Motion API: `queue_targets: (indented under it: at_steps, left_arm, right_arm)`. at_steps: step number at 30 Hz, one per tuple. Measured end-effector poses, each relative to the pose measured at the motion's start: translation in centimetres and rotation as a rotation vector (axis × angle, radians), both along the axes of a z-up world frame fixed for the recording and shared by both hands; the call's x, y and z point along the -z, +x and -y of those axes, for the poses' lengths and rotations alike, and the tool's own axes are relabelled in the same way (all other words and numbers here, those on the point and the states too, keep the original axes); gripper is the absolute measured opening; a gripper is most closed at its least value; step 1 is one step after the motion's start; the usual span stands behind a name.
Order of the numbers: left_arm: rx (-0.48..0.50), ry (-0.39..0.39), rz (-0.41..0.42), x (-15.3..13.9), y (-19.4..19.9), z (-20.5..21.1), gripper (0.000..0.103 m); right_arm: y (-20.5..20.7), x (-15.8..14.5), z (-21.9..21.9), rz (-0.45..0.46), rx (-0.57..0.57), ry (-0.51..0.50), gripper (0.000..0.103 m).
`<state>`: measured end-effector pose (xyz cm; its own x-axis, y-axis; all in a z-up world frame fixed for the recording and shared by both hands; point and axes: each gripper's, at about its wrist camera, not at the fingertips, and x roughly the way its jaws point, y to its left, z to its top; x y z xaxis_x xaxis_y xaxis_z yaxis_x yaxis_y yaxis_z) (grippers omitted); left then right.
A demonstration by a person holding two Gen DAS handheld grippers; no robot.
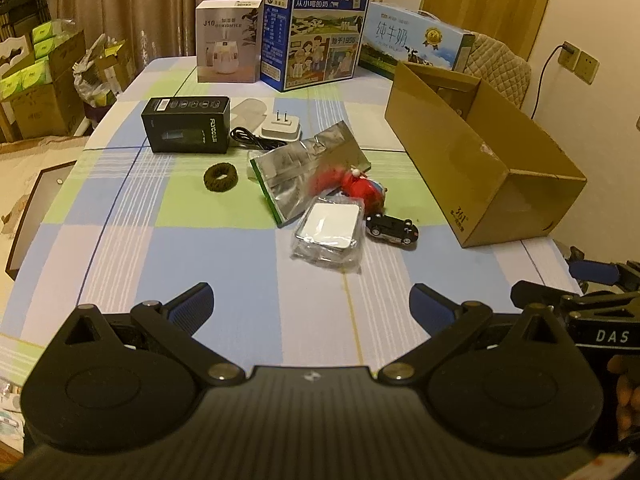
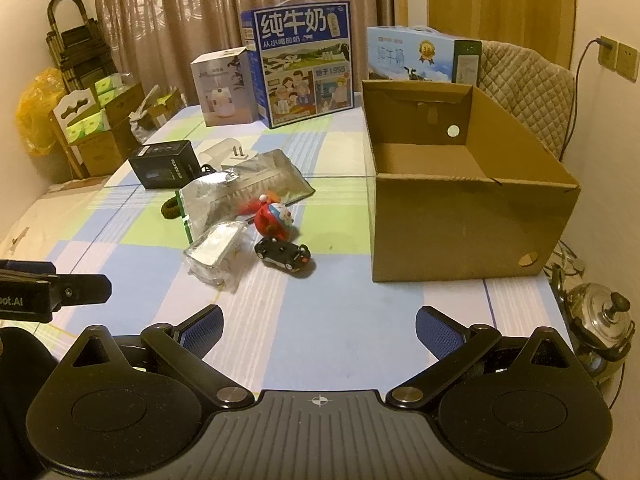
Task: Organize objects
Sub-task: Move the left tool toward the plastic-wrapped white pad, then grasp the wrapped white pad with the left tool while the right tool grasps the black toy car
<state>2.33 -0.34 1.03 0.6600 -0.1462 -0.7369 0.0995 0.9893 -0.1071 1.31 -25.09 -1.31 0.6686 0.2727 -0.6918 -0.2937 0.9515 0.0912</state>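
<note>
**Mia:** What were the two claws doing?

**Ben:** The left claw had its fingers spread wide with nothing between them. The right claw was spread wide too, and it held nothing. Both hung over the near end of the table, side by side.

**Mia:** What was closest to them?

**Ben:** A flat white thing in a clear wrapper. Just beside it, on the box side, lay a little black toy car. Right behind the car stood a round red toy. It looked blurry, so I could not see it well.

**Mia:** And behind those?

**Ben:** A shiny silver bag lay flat, and the wrapped white thing sat on its near corner. Left of the bag was a dark fuzzy ring. Farther back were a black box, a white plug and a black cord, all close together.

**Mia:** Where was the big box?

**Ben:** The brown cardboard box sat on the right side of the table, open on top. I could see no things inside it. At the far end stood two blue milk cartons and a white box.
</note>
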Motion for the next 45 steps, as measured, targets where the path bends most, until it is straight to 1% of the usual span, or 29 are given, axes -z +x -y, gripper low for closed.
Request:
queue_targets:
  at_steps: [6, 12, 19, 23, 25, 28, 30, 31, 32, 33, 38, 42, 45]
  left_arm:
    - [0.009, 0.022, -0.008, 0.2, 0.7, -0.3, 0.102]
    - [0.005, 0.022, 0.001, 0.5, 1.3, -0.9, 0.102]
    - [0.029, 0.035, 0.004, 0.7, 2.8, -1.2, 0.102]
    - [0.043, 0.02, 0.003, 1.0, 4.3, -1.5, 0.102]
    - [0.074, 0.017, -0.009, 1.3, 5.2, -1.4, 0.102]
    - [0.129, 0.063, -0.036, 2.0, 6.7, -0.9, 0.102]
    - [0.148, 0.072, -0.046, 2.6, 7.7, -0.7, 0.102]
    - [0.158, 0.071, -0.053, 2.9, 8.2, -0.7, 0.102]
    - [0.168, 0.072, -0.06, 3.2, 8.9, -0.7, 0.101]
    - [0.178, 0.074, -0.064, 3.5, 9.4, -0.6, 0.098]
    - [0.261, 0.091, -0.074, 4.6, 11.8, 0.3, 0.094]
    - [0.331, 0.092, -0.074, 5.6, 13.3, 1.1, 0.089]
    - [0.376, 0.083, -0.076, 6.4, 14.1, 1.7, 0.088]
  right_arm:
    - [0.4, 0.1, -0.3, -0.007, -0.015, -0.005, 0.1]
    - [1.1, 0.4, -0.8, -0.015, -0.034, 0.004, 0.1]
    - [2.2, 0.8, -1.6, -0.028, -0.099, -0.007, 0.1]
    - [3.3, 1.1, -2.0, -0.04, -0.135, -0.012, 0.1]
    - [3.9, 1.2, -2.3, -0.04, -0.158, -0.022, 0.1]
    - [5.0, 1.7, -2.9, -0.037, -0.194, -0.046, 0.1]
    - [5.8, 2.3, -3.1, -0.054, -0.218, -0.061, 0.095]
    - [6.2, 2.6, -3.3, -0.068, -0.23, -0.066, 0.088]
    - [6.6, 2.9, -3.4, -0.082, -0.244, -0.069, 0.085]
    - [6.9, 3.3, -3.6, -0.095, -0.258, -0.074, 0.084]
    - [8.4, 4.6, -4.7, -0.109, -0.316, -0.119, 0.077]
    - [9.5, 5.8, -5.1, -0.115, -0.357, -0.145, 0.076]
    - [10.3, 6.6, -5.4, -0.118, -0.378, -0.156, 0.075]
